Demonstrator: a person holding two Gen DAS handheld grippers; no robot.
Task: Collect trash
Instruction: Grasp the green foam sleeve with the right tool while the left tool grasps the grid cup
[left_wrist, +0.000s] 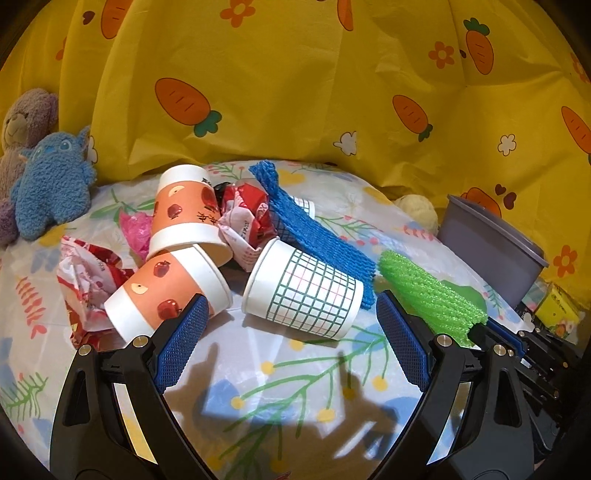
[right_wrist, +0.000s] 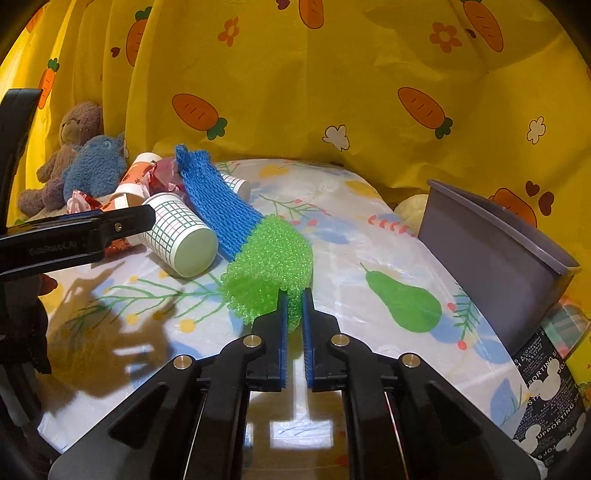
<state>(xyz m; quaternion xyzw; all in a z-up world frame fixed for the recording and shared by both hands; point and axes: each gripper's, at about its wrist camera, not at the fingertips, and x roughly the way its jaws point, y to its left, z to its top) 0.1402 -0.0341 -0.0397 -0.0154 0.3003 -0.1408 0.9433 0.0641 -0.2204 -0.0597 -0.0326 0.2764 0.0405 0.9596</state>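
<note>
My right gripper (right_wrist: 294, 295) is shut on the near end of a green foam net (right_wrist: 269, 254), also seen as the green net (left_wrist: 428, 291) at the right of the left wrist view. My left gripper (left_wrist: 291, 299) stands open just in front of a checked paper cup (left_wrist: 310, 291) that lies on its side, not touching it. Two orange apple-print cups (left_wrist: 166, 288) lie to its left among crumpled red-and-white wrappers (left_wrist: 243, 214). A blue foam net (left_wrist: 314, 236) rests across the pile and over a second checked cup (left_wrist: 304, 205).
A grey bin (right_wrist: 498, 254) stands at the table's right edge, next to a black printed box (right_wrist: 546, 398). A blue plush toy (left_wrist: 51, 184) and a bear (left_wrist: 22, 122) sit at the back left. The yellow carrot curtain (left_wrist: 295, 92) hangs behind the floral tablecloth (left_wrist: 295, 387).
</note>
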